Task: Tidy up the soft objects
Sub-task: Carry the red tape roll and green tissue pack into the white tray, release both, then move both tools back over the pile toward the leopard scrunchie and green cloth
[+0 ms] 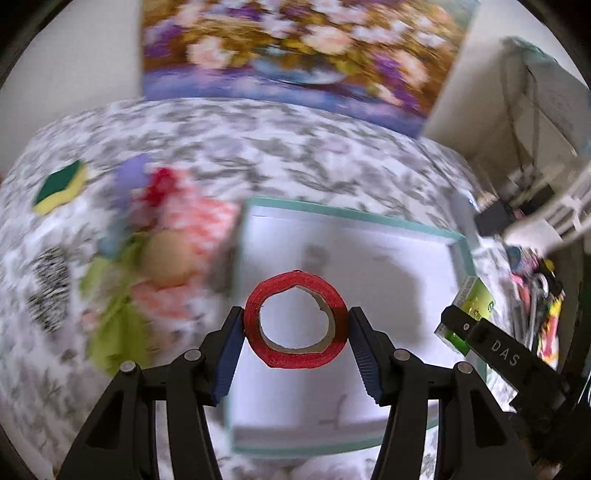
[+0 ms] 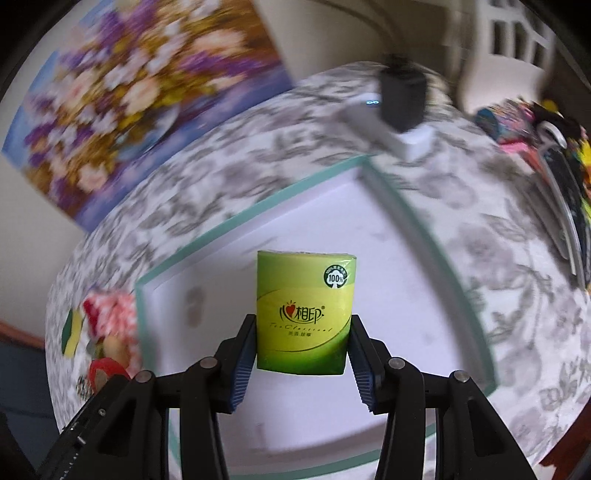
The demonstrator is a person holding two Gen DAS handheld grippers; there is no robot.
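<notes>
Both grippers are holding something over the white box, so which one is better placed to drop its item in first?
Probably left. The left hand-held gripper holds the red tape roll over the middle of the white box; the right hand-held gripper's green tissue pack sits near the rim.

Tabletop (image 1: 295,147): covered in white cloth with grey floral print. Wall (image 1: 74,55) beyond the fingers: plain cream. Floral painting (image 1: 295,48): purple, pink and gold blooms, leaning against that wall, behind the tabletop. White slatted furniture (image 2: 517,29): upper right, blurred. Lighting: soft, even.
</notes>
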